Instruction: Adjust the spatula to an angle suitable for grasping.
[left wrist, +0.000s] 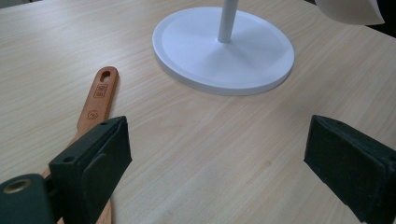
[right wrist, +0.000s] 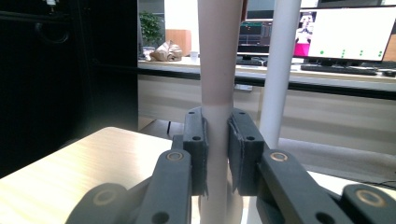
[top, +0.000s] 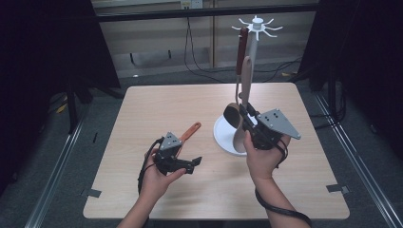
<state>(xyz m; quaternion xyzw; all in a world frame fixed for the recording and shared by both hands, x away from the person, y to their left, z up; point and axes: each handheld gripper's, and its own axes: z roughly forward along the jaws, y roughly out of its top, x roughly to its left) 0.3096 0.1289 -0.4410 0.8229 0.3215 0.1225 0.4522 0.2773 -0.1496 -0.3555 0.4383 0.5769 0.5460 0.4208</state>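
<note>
the right gripper (top: 247, 114) is clamped on the handle of a pale spatula (top: 245, 90), which stands upright between its pads, its blade hanging below the gripper above the rack's white base (top: 223, 137). the rack's pole (right wrist: 280, 70) rises just behind the spatula, a brown spoon (top: 234, 114) hanging beside it. the left gripper (top: 196, 161) hovers over the desk (top: 157, 109), jaws wide apart, an orange-handled utensil (left wrist: 99, 95) lying just beside its left jaw.
</note>
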